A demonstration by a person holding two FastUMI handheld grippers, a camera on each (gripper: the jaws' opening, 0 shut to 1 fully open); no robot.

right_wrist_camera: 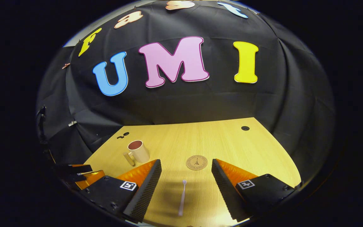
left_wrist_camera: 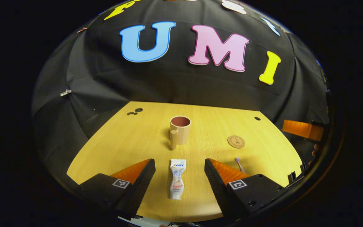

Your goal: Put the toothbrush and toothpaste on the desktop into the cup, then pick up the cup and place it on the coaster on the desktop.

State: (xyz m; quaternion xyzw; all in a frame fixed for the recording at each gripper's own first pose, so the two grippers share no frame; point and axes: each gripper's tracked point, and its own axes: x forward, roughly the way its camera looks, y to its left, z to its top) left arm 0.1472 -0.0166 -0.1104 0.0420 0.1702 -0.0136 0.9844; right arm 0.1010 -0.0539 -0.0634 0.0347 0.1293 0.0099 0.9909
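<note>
Warm light brightens the bench (left_wrist_camera: 131, 142); short soft shadows beside the cup (left_wrist_camera: 180, 129); fisheye bends dim edges.

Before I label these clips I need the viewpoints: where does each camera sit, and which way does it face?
Left gripper view: rides the left gripper, facing the wall across the desktop; its open fingers flank the toothpaste, cup beyond.
Right gripper view: rides the right gripper, open fingers flanking the toothbrush, coaster ahead.
Shared: cup, coaster, toothbrush, desktop.

Toothpaste (left_wrist_camera: 177, 183) lies between the wide-apart left hand-held gripper (left_wrist_camera: 179, 171) fingers, cup (left_wrist_camera: 180, 129) beyond
</note>
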